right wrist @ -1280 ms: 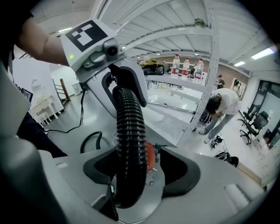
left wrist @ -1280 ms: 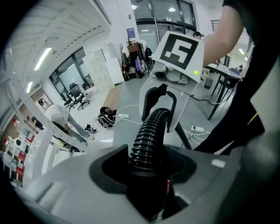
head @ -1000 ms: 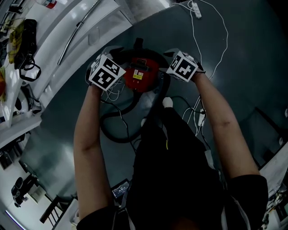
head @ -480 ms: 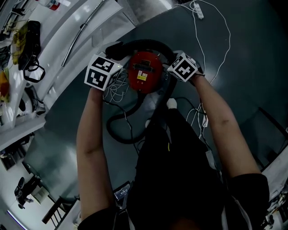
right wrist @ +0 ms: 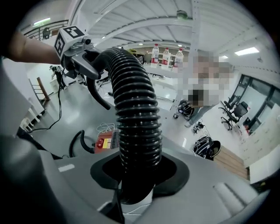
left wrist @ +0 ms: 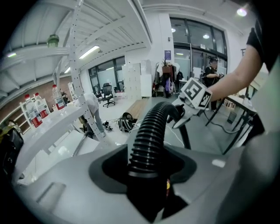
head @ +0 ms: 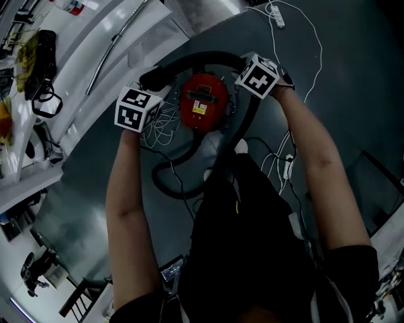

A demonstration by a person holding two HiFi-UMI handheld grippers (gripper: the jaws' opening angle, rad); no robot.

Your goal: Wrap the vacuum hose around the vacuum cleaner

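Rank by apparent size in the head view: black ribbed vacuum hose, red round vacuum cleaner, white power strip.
Largest: black ribbed vacuum hose, by its long sweep.
Middle: red round vacuum cleaner.
Smallest: white power strip, though farther from the camera.

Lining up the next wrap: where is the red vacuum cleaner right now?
Head view, top centre: the vacuum cleaner sits on the dark floor between the left gripper and right gripper, with the hose arching round its far side.
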